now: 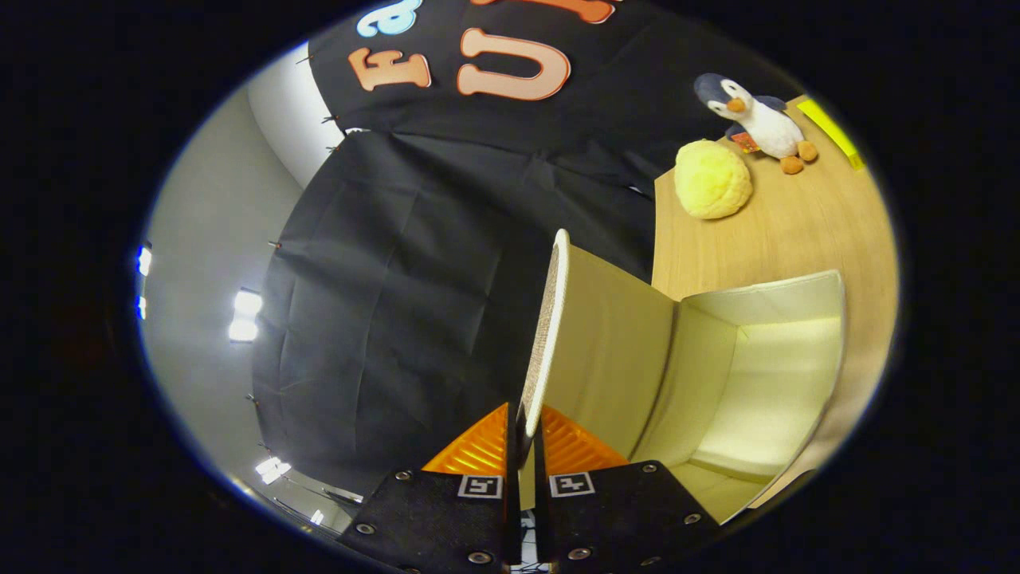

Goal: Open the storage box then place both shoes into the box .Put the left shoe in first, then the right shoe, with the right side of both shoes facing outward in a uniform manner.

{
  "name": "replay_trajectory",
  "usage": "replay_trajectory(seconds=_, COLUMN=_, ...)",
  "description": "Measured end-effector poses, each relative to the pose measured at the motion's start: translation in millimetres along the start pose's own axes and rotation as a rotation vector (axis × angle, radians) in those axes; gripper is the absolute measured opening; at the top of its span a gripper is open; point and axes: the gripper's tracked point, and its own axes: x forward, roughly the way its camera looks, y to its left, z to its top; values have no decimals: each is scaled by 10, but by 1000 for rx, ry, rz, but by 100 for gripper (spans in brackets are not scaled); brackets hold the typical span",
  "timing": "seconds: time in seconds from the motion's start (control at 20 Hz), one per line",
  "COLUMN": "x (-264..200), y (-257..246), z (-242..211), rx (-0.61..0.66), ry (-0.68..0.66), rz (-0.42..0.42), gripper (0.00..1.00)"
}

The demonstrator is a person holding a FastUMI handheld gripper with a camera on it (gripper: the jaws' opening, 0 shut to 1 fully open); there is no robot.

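My gripper is shut on the lid of the storage box, both orange fingers pressing its thin edge from either side. The lid stands swung up, seen edge-on, running away from the fingertips. To the lid's right the cream-coloured box lies open on the wooden table, its pale inside bare. The whole view is rolled to one side.
Beyond the box on the table sit a yellow plush ball and a penguin soft toy, with a yellow strip near the table's far edge. Black cloth hangs behind the lid.
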Motion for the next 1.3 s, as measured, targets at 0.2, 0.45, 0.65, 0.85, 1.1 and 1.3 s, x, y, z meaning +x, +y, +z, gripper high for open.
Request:
replay_trajectory(seconds=0.2, x=512, y=113, z=-26, rx=-54, ry=13, rz=-41, gripper=9)
replay_trajectory(seconds=0.45, x=1028, y=58, z=-213, rx=-63, ry=67, rz=-112, gripper=14)
replay_trajectory(seconds=0.65, x=1135, y=-45, z=-363, rx=-109, ry=109, rz=-144, gripper=49)
replay_trajectory(seconds=0.85, x=832, y=-228, z=-199, rx=-225, ry=58, rz=-229, gripper=73)
replay_trajectory(seconds=1.1, x=61, y=-759, z=-9, rx=-345, ry=-13, rz=-364, gripper=80)
replay_trajectory(seconds=1.3, x=-512, y=-1282, z=97, rx=-440, ry=-60, rz=-502, gripper=84)
